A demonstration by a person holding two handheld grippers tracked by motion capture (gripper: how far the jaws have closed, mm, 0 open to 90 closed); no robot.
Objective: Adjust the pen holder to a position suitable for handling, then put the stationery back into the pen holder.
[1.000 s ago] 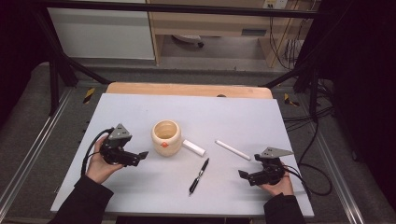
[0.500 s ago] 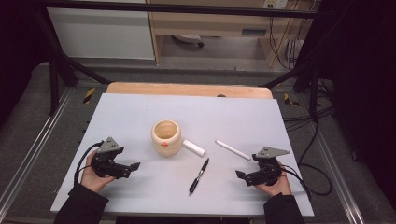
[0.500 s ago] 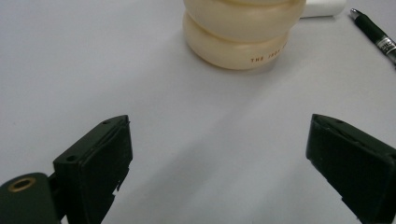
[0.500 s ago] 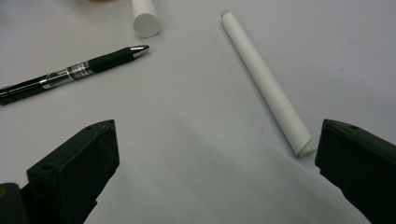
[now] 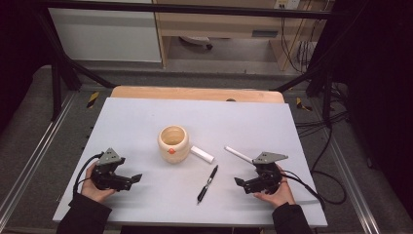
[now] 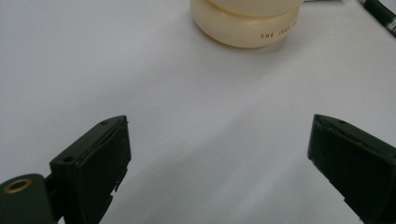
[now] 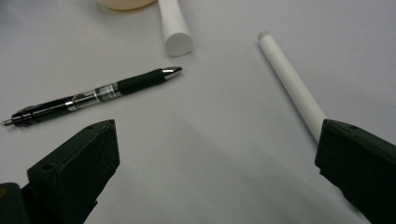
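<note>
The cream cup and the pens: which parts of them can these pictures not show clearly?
- Cream cup: left gripper view, top edge cuts it; lettering partly readable.
- Thin white stick: right gripper view, near end hidden behind a finger.
- Black pen: left gripper view, cut by the corner.

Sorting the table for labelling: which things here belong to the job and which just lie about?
Job:
black pen
cream cup
thin white stick
short white cylinder

Lying about:
yellow-black floor markers
cables on the floor

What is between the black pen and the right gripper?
Nothing. In the high view, only bare white table lies between the black pen and the right gripper; its open jaws hold nothing.
</note>
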